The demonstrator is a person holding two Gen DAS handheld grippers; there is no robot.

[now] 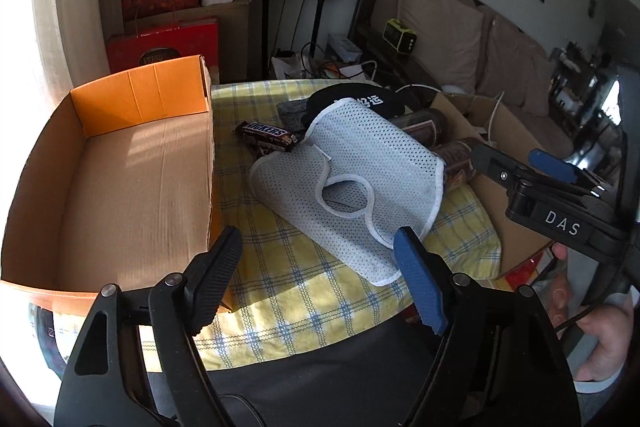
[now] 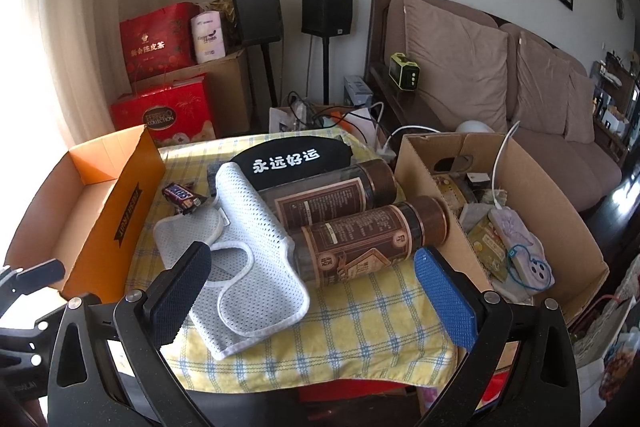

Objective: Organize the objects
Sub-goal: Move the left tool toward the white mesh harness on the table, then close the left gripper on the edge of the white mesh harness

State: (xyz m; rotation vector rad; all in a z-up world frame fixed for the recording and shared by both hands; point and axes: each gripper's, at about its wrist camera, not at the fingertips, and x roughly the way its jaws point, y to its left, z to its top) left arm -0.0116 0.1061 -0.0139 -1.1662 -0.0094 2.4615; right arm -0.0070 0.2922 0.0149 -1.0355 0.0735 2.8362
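**Both jaws spread, nothing gripped**

Jaws of the left gripper (image 1: 320, 275) stand apart at the frame's bottom, empty, its blue pad just reaching the mesh cloth (image 1: 352, 187) at centre. The right gripper (image 2: 316, 291) is likewise spread and holds nothing. An empty orange box (image 1: 120, 179) waits at left. Judged step: approaching the cloth for pickup. Next, the left jaws must straddle its near edge and close, then carry it leftward.

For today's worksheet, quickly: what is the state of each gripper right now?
Left gripper: open, holding nothing; white mesh cloth lies ahead.
Right gripper: open, holding nothing.
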